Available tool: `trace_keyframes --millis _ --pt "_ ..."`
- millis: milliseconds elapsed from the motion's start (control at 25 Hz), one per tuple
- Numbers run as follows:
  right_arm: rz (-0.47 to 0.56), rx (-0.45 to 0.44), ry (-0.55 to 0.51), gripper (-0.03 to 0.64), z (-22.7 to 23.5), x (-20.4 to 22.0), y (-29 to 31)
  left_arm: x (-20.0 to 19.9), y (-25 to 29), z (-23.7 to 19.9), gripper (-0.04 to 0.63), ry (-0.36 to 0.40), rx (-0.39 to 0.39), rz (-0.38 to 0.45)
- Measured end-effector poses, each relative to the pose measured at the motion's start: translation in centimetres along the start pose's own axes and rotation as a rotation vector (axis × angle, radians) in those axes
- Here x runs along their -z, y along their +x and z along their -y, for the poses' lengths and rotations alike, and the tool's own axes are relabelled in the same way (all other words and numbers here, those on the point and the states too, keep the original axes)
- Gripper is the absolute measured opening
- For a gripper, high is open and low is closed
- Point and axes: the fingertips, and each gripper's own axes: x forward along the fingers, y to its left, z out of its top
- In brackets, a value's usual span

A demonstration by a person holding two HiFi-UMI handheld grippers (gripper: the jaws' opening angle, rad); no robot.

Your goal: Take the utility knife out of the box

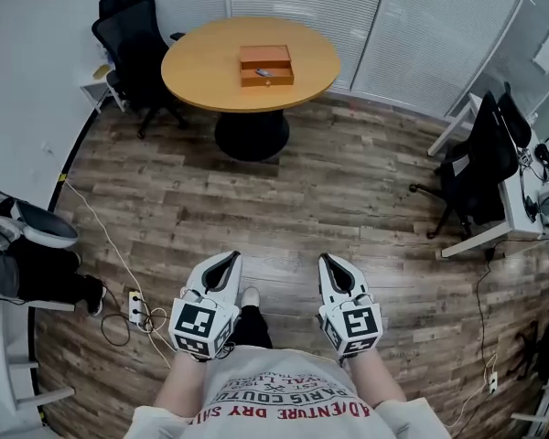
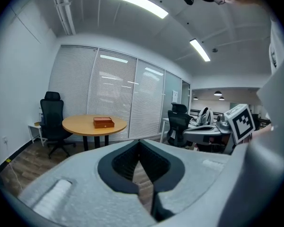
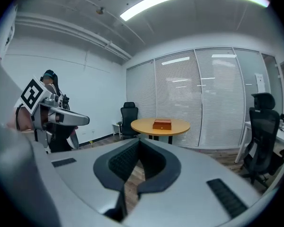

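Far ahead, a brown wooden box (image 1: 265, 65) sits on a round wooden table (image 1: 201, 71), and a small grey utility knife (image 1: 263, 72) lies in its open top. The same box shows small in the left gripper view (image 2: 103, 122) and the right gripper view (image 3: 162, 124). Both grippers are held low in front of the person's body, over the wood floor and well short of the table. My left gripper (image 1: 228, 258) (image 2: 139, 141) has its jaws together with nothing in them. My right gripper (image 1: 328, 259) (image 3: 138, 140) is likewise shut and empty.
Black office chairs stand left of the table (image 1: 137, 44) and at the right (image 1: 480, 158) by a white desk (image 1: 517, 213). A power strip with a cable (image 1: 135, 307) lies on the floor at the left, near a seated person's legs (image 1: 46, 277).
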Motion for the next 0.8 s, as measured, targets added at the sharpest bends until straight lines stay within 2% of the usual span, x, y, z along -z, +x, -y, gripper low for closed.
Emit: trace_keyframes --millis 200,520,800 --pt "-0.023 0.020 0.014 0.008 1.5 -1.4 6.4 -1.3 4.1 -4.9 -0.005 -0.012 0.013 0.001" --pt "-0.043 0.062 0.048 0.006 1.8 -4.8 17.4 -5.4 9.0 -15.6 -0.005 -0.014 0.006 0.046" --pt "-0.077 0.071 0.043 0.008 1.8 -5.5 22.9 -6.0 12.4 -20.3 -0.005 -0.029 0.026 0.036"
